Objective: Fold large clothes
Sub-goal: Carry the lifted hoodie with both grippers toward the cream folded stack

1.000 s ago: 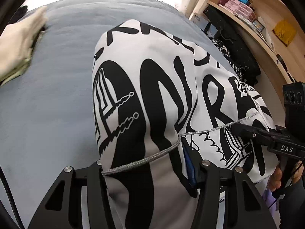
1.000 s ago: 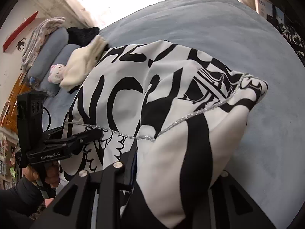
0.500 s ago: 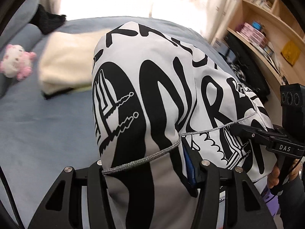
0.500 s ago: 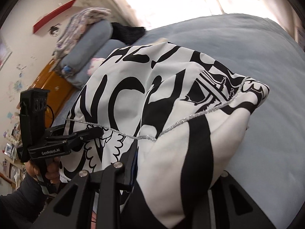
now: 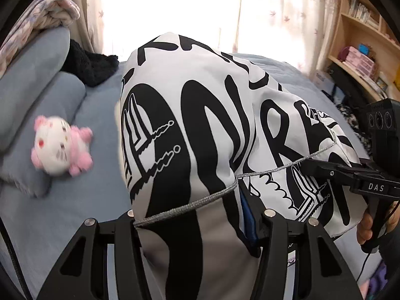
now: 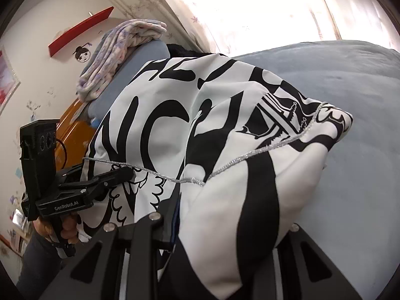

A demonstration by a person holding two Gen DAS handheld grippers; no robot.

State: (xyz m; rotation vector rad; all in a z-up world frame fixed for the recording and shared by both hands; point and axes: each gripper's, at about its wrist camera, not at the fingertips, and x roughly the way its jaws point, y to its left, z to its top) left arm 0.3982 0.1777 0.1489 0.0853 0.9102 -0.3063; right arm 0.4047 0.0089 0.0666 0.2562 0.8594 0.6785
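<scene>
The garment (image 5: 200, 130), white with heavy black lettering and a silver-trimmed edge, hangs bunched above the blue bed (image 5: 75, 195), carried between both grippers. The left gripper (image 5: 197, 215) pinches a thick wad of it; the right gripper (image 6: 225, 225) pinches the other end of the same edge. To carry it well, keep the two hands level and apart so the trim stays taut (slack would undo the fold). Its long axis runs gripper to gripper, the bulk draping away toward the window (image 5: 170, 7).

White garment (image 5: 215, 115) with bold black lettering and silver trim hangs bunched, lifted above the bed
</scene>
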